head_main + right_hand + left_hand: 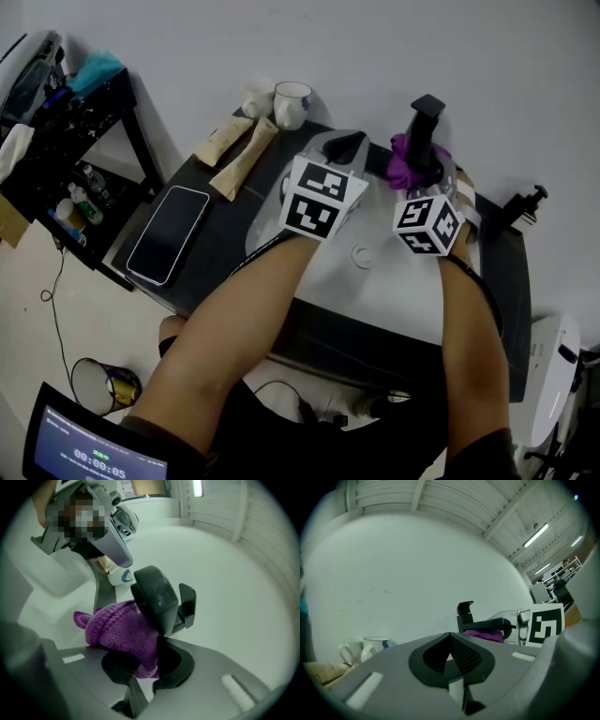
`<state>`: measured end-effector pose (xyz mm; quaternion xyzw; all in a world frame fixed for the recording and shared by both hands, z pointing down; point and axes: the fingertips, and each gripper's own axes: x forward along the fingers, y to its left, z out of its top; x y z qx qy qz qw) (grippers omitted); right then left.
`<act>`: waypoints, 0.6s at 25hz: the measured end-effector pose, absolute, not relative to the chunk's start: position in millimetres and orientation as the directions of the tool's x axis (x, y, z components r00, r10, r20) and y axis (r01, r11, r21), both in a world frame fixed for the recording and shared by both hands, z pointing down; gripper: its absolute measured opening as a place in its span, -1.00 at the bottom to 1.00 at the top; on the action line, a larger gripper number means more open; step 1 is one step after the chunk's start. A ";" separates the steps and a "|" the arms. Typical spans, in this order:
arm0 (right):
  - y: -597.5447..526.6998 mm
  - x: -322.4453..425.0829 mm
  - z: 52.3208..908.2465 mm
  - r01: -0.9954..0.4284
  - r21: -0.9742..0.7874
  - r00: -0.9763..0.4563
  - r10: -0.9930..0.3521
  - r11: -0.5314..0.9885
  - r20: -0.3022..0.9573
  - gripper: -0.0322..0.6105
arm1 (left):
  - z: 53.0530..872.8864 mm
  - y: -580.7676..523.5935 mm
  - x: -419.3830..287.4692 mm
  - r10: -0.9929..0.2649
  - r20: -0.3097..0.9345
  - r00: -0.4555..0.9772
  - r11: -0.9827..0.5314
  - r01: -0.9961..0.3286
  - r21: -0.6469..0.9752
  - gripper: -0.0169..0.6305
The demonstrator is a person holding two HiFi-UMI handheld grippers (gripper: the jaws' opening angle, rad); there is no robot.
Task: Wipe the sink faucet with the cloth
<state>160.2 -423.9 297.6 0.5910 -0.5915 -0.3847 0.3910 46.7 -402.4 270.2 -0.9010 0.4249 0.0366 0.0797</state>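
The black sink faucet (427, 127) stands at the back of the white sink (394, 291). A purple knitted cloth (405, 161) is wrapped against its base. My right gripper (424, 176) is shut on the cloth (119, 630) and presses it to the faucet body (157, 597), just below the lever. My left gripper (342, 147) hovers over the sink's back left corner, shut with nothing in it. From the left gripper view the faucet (465, 616) and the cloth (485, 633) lie ahead to the right, beyond the shut left gripper (451, 654).
On the dark counter left of the sink lie a phone (169, 232) and two tan packets (239, 150), with a white mug (292, 103) behind them. The sink drain (364, 255) sits mid-basin. A black shelf unit (56, 122) stands far left. The wall is close behind the faucet.
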 end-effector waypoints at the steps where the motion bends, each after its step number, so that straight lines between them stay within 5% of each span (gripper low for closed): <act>1: -425.2 161.5 299.5 -0.395 0.919 0.004 -1.000 -0.007 -0.006 -0.73 | 270.2 -402.1 49.5 -0.753 -0.138 0.644 -0.635 -0.765 -0.105 -0.90; 8: -420.3 172.9 301.5 -0.430 0.903 0.013 -1.000 0.001 0.008 -0.74 | 272.0 -394.6 67.8 -0.738 -0.156 0.657 -0.651 -0.753 -0.094 -0.90; 15: -427.3 159.0 342.4 -0.421 0.892 0.016 -0.982 0.163 0.187 -0.74 | 274.2 -393.7 57.5 -0.741 -0.137 0.658 -0.647 -0.753 -0.118 -0.90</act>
